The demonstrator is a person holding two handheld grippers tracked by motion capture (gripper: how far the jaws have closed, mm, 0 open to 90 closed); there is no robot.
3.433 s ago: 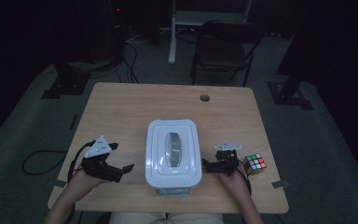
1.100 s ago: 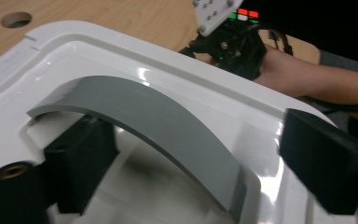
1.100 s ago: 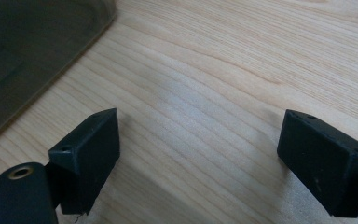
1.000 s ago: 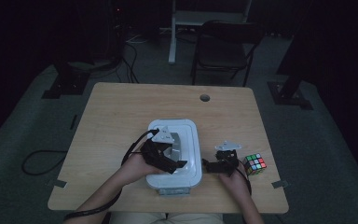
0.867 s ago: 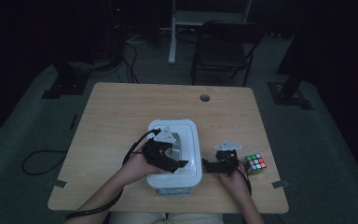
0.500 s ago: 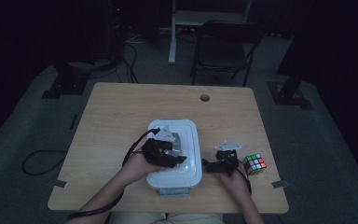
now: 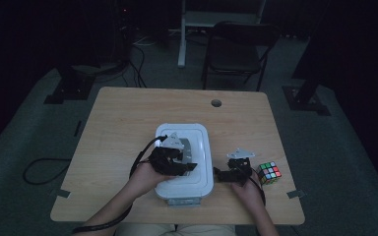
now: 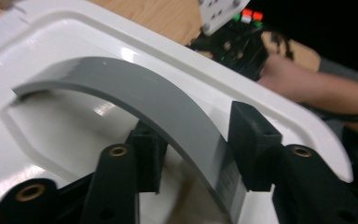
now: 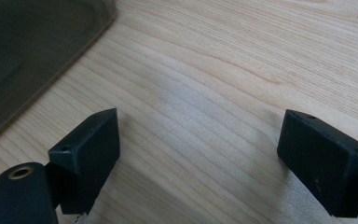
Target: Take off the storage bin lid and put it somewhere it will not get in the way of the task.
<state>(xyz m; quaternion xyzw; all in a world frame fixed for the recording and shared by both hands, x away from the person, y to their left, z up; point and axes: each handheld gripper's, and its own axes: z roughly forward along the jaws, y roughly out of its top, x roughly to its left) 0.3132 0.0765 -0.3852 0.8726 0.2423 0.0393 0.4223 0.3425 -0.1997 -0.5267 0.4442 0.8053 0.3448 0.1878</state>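
Near the front edge of the surface sits a white lidded box, and the left claw has its jaws on either side of the grey arched handle on the lid. The jaws have just been closing, yet a gap shows beside the handle, so the grip looks unfinished. Best to squeeze until both pads bear squarely on the handle's middle, then lift straight up. The right claw rests wide and holding nothing, just right of the box, near a colourful cube; it could steady the base.
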